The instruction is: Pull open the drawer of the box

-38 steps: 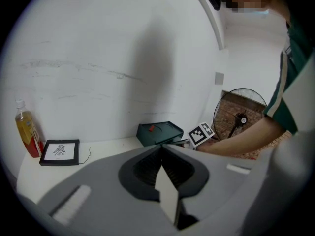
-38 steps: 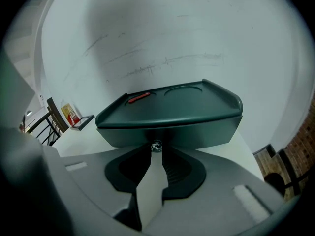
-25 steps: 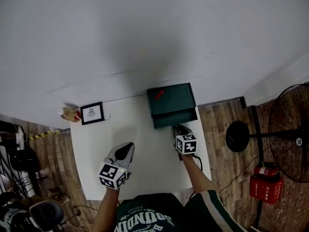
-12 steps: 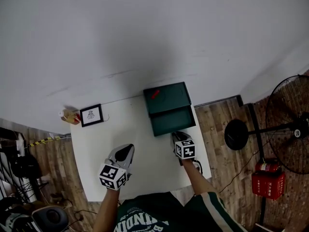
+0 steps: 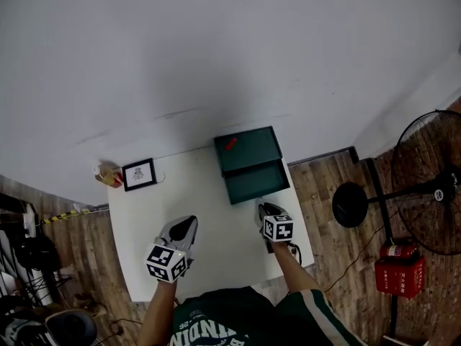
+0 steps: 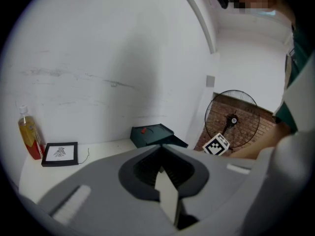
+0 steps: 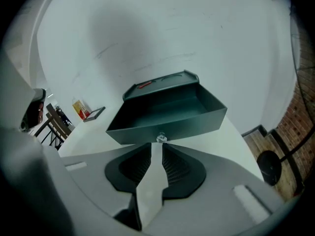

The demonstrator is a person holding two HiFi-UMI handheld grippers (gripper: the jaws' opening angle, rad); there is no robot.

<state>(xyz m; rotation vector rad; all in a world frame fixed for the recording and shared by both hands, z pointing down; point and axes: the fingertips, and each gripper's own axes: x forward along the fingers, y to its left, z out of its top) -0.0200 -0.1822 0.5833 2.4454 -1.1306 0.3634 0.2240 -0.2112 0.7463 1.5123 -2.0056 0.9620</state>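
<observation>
A dark green box [image 5: 248, 148] with a red mark on its lid stands at the far right of the white table [image 5: 209, 218]. Its drawer [image 5: 256, 182] is pulled out toward me, and in the right gripper view the drawer [image 7: 167, 109] looks empty. My right gripper [image 5: 265, 207] is at the drawer front, with jaws closed together. A small clear knob [image 7: 161, 139] sits right at the tips of my right gripper [image 7: 156, 145]. My left gripper [image 5: 186, 226] hovers over the table's near left, shut and holding nothing. In the left gripper view the box [image 6: 152, 134] lies far off.
A framed picture [image 5: 138, 174] and a bottle [image 5: 106, 175] stand at the table's far left. A floor fan [image 5: 432, 193] and a red extinguisher [image 5: 397, 274] are on the wooden floor to the right. The table's right edge runs close beside my right gripper.
The drawer has slid further out of the box as my right gripper drew back toward me. The left gripper stayed where it was.
</observation>
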